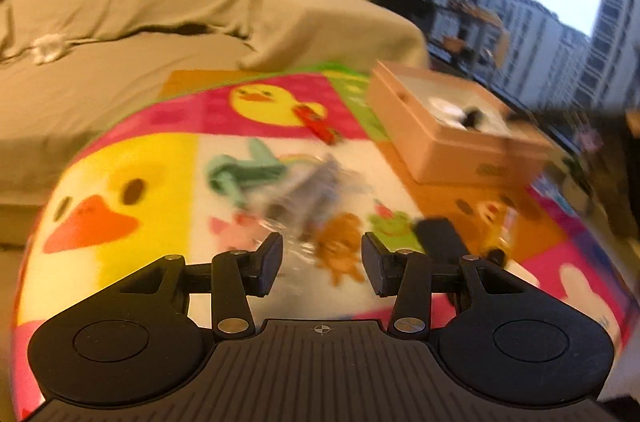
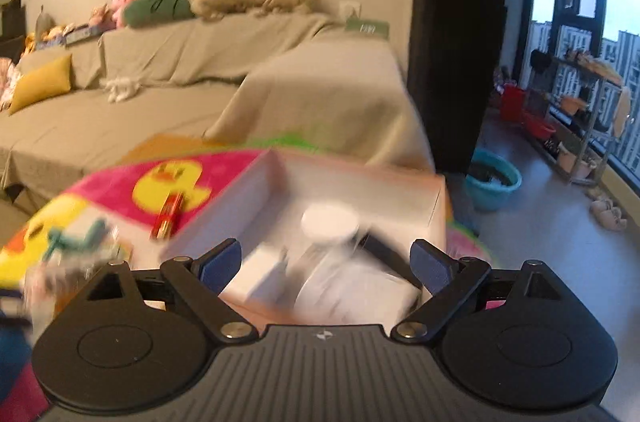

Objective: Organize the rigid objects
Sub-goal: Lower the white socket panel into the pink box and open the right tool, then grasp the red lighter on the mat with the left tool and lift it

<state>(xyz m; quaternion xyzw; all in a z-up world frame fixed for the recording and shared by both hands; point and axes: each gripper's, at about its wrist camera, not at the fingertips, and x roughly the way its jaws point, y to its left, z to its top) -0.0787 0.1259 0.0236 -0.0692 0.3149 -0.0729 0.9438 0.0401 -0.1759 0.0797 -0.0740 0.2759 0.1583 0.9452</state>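
My left gripper (image 1: 322, 262) is open above a colourful play mat (image 1: 132, 182), with nothing pressed between its black pads. Just past its fingertips lies a blurred clear bag of grey parts (image 1: 312, 190), with a teal toy (image 1: 244, 174) to its left. A red toy (image 1: 320, 124) lies farther back and a black bar (image 1: 440, 234) to the right. My right gripper (image 2: 326, 254) hangs wide open over an open cardboard box (image 2: 436, 198). Inside the box are a white-lidded jar (image 2: 330, 222), a small white box (image 2: 260, 274) and a black piece (image 2: 380, 246).
The same box (image 1: 460, 158) sits at the mat's right side in the left wrist view. A covered sofa (image 2: 160, 102) with cushions runs behind the mat. A teal basin (image 2: 494, 182), a shelf rack (image 2: 580, 110) and slippers (image 2: 610, 214) stand on the floor by the window.
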